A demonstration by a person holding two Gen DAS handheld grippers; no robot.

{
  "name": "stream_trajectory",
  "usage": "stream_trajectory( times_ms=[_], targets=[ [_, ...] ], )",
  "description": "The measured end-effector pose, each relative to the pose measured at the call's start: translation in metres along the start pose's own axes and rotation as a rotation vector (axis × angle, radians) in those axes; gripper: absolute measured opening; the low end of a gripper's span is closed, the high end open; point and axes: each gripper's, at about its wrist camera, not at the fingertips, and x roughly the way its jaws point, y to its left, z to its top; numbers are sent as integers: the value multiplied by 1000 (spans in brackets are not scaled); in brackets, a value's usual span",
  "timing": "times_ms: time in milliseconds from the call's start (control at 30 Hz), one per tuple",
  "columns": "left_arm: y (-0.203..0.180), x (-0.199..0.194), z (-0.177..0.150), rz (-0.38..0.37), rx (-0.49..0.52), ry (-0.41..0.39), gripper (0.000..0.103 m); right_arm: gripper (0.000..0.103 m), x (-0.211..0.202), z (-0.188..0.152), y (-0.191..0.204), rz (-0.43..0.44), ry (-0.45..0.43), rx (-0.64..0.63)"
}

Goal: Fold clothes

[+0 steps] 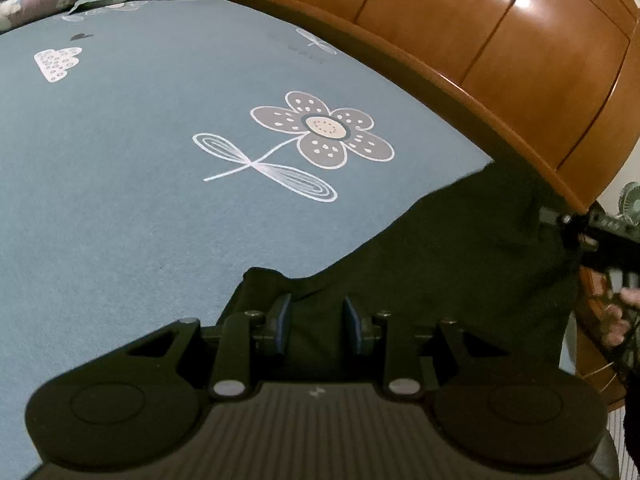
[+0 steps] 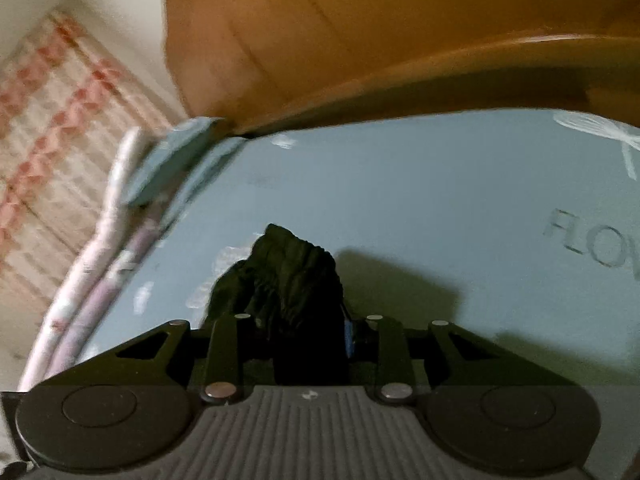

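Black garment (image 2: 288, 280) bunched between right claw (image 2: 310, 336) pads.

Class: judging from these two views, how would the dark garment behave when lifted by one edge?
Probably floppy: the garment sags between the grippers and bunches into folds in the right gripper. Likely light, since it hangs from pinched edges. It should drag rather than slide cleanly on the bedsheet.

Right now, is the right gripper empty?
No, the right gripper is clamped on a bunch of black cloth.
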Motion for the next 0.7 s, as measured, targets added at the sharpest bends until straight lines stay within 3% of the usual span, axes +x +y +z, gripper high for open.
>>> stream_trajectory(
  times_ms=[200,300,367,467,567,700],
  targets=[
    [-13,-12,3,34,70,-6,31,47,-7,-3,-6,-93,-31,14],
    [-29,-24,2,16,147,-32,37,52,-32,-1,13,-145,-88,-64],
    [-42,-28,1,-1,209,-38,37,57,-49,-1,30,-132,-108,-130],
    [-62,-25,-6,-23,302,-23,38,61,-53,-6,59,-57,-59,-219],
    [-74,-19,-20,-35,373,10,38,61,-33,-25,79,-4,54,-324],
    [-72,-13,-43,3,404,69,38,61,-2,-50,84,-126,149,-466]
  ],
)
